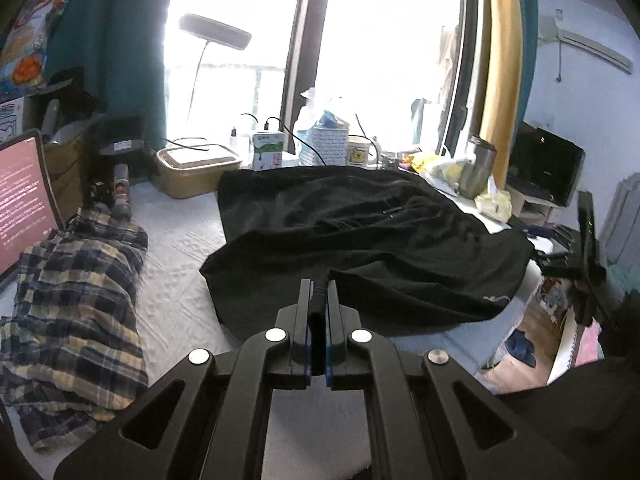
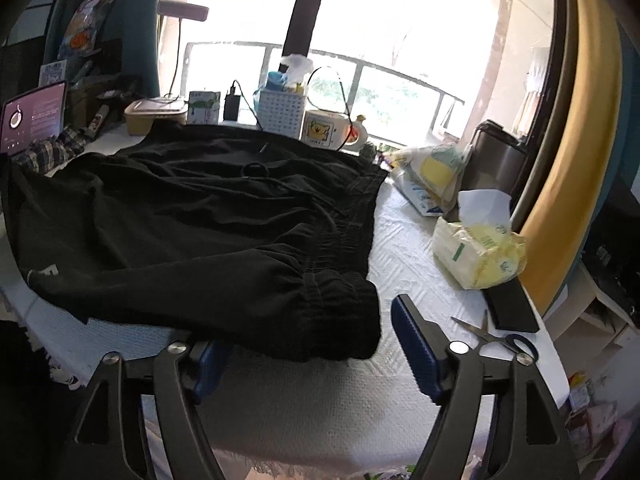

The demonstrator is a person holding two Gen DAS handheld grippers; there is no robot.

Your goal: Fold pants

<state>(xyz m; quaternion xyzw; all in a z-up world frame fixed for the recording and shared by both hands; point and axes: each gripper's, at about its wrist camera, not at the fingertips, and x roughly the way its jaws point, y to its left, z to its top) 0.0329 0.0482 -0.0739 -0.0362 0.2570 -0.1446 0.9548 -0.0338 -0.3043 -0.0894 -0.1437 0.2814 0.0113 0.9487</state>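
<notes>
Black pants (image 1: 360, 232) lie spread on the white textured table cover (image 1: 180, 280). My left gripper (image 1: 319, 286) is shut on a fold of the pants' near edge, with black cloth pinched between its blue pads. In the right wrist view the pants (image 2: 192, 216) fill the middle, with the elastic waistband or cuff end (image 2: 340, 320) nearest. My right gripper (image 2: 308, 324) is open around that end. Its right finger (image 2: 416, 344) is clear of the cloth and its left finger is mostly hidden under the cloth.
A plaid shirt (image 1: 72, 308) lies at the left beside a tablet (image 1: 20, 200). Boxes, a basket and a mug (image 1: 360, 152) line the window side. A tissue pack (image 2: 476, 248), a phone (image 2: 512, 304) and scissors (image 2: 492, 336) lie at the right.
</notes>
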